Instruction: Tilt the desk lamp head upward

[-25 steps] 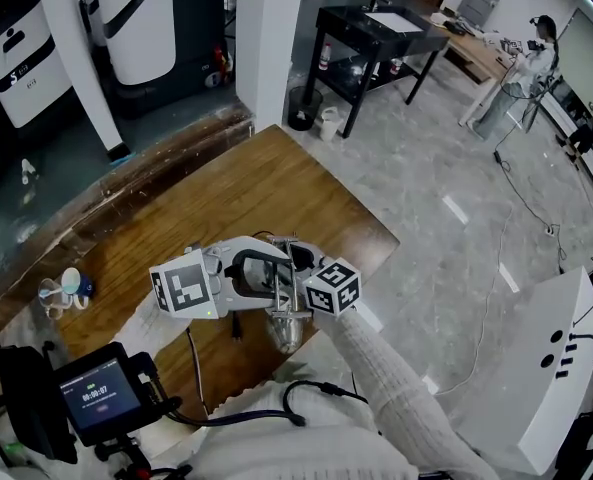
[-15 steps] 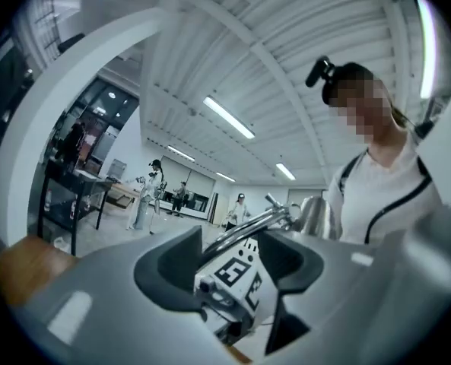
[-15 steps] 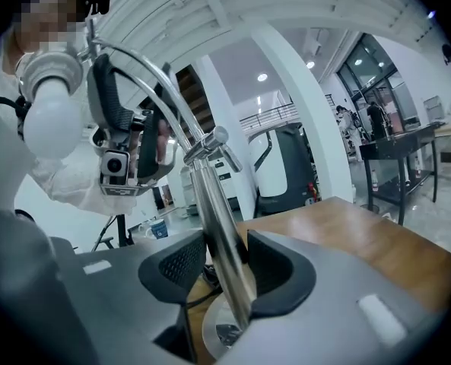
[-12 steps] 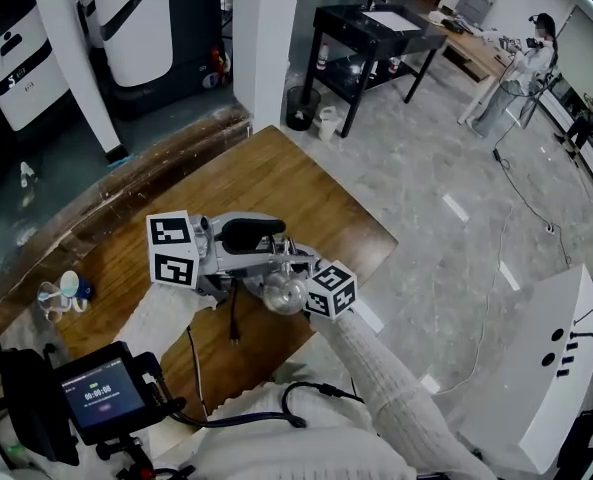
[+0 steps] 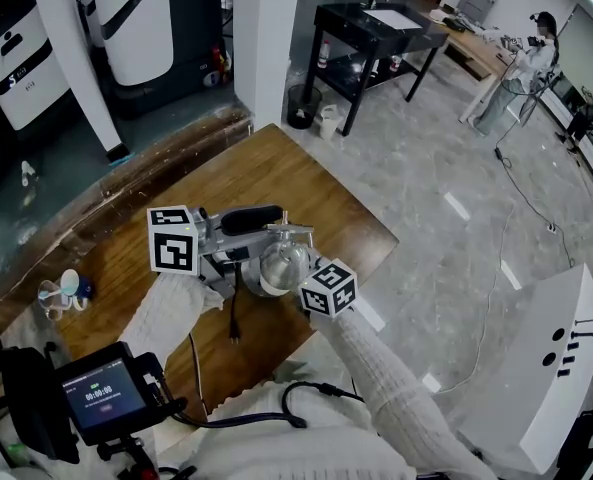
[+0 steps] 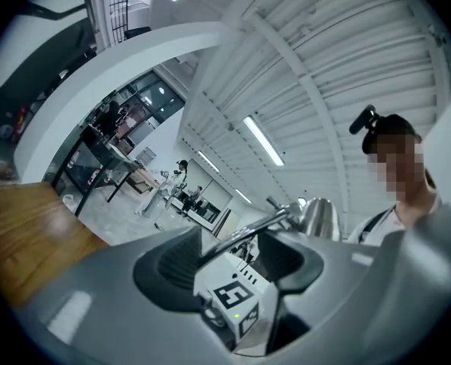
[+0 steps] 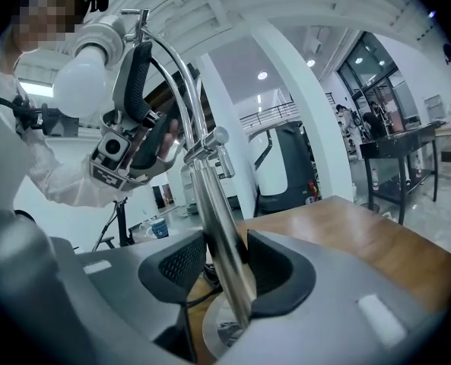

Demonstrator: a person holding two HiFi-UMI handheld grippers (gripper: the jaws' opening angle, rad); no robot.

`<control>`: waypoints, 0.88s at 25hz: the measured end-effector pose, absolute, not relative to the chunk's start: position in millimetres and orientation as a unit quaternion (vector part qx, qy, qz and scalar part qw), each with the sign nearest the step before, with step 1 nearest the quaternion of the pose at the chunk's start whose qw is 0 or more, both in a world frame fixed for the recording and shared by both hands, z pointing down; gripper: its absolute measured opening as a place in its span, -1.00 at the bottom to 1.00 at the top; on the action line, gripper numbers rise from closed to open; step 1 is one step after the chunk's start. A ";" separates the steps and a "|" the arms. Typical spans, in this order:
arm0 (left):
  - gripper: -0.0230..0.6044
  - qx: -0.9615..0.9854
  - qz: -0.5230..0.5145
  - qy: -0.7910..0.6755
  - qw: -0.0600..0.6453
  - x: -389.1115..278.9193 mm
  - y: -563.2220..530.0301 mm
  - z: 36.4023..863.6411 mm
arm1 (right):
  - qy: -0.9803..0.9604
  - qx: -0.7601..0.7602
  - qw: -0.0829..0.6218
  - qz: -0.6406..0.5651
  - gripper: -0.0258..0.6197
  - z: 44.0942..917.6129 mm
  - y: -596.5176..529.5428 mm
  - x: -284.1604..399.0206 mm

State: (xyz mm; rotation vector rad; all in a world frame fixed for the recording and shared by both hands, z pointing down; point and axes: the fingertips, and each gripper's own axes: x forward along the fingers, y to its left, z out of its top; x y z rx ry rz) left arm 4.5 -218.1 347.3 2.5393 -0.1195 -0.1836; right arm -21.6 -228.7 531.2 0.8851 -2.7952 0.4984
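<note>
From the head view, both white sleeves reached over the wooden tabletop (image 5: 276, 173). The left tool (image 5: 272, 236) lay roughly level, its marker cube (image 5: 173, 240) facing up toward the camera. The right tool (image 5: 298, 284) sat below it, nearer the person. A second earlier the left tool was lower and rolled the other way, and the lamp head (image 5: 281, 264) hung mouth-down closer to the person. Now the tool had rolled and risen, and the chrome lamp head sat higher, just beside the left tool's tip. The right tool had kept its place.

In the left gripper view, the left tool (image 6: 227, 253) pointed slightly above level, toward the ceiling. Its jaws stood fairly wide but were closed on the thin chrome lamp arm (image 6: 255, 230), which ran slantwise between the pads. The lamp head (image 6: 320, 217) was at the far end of that arm, up and to the right.

In the right gripper view, the right tool (image 7: 221, 268) pointed a little downward and clamped the upright lamp pole (image 7: 210, 204) just above the lamp base (image 7: 217, 329), a pad on either side. High to the left, the left tool (image 7: 150, 101) gripped the curved lamp arm (image 7: 181, 82). The white bulb (image 7: 77, 86) showed beside it.
</note>
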 end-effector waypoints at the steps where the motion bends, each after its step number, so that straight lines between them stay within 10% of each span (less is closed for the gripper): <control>1: -0.18 0.949 -0.072 -0.049 0.301 4.4 -220.8 347.0 | -0.936 0.297 0.084 0.167 -0.44 530.9 -229.0 -21.5; 10: -0.18 0.942 -0.089 -0.066 0.317 2.1 -228.1 346.2 | -0.937 0.298 0.083 0.163 -0.44 531.1 -231.2 -22.7; 22: -0.22 0.974 -0.071 -0.133 0.171 -10.7 -222.1 365.7 | -0.943 0.290 0.100 0.127 -0.44 532.7 -230.9 -21.8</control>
